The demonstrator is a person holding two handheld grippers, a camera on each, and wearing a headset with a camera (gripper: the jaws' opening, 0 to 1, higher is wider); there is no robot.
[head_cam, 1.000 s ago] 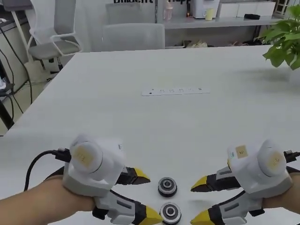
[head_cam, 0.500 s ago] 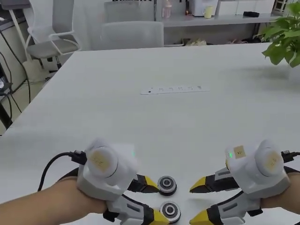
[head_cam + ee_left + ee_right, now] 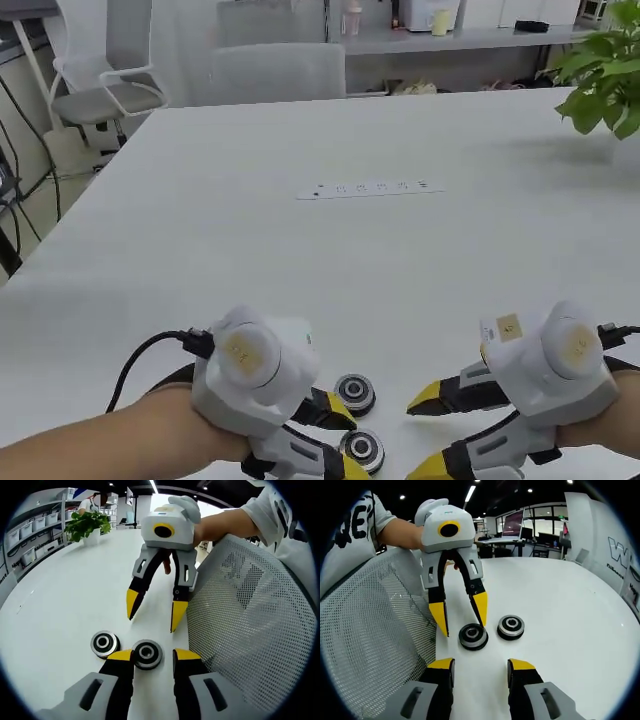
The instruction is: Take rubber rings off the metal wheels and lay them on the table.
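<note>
Rubber's not gripped yet: I'm sliding the left gripper up to the near wheel, jaws apart. Right gripper is hanging back, jaws apart too.

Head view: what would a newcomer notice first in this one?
At the white table's near edge, the left tongs straddle the nearer metal wheel, jaws open. The right tongs face them, open too. A second wheel lies just beyond, and both wheels wear dark rubber rings.
</note>
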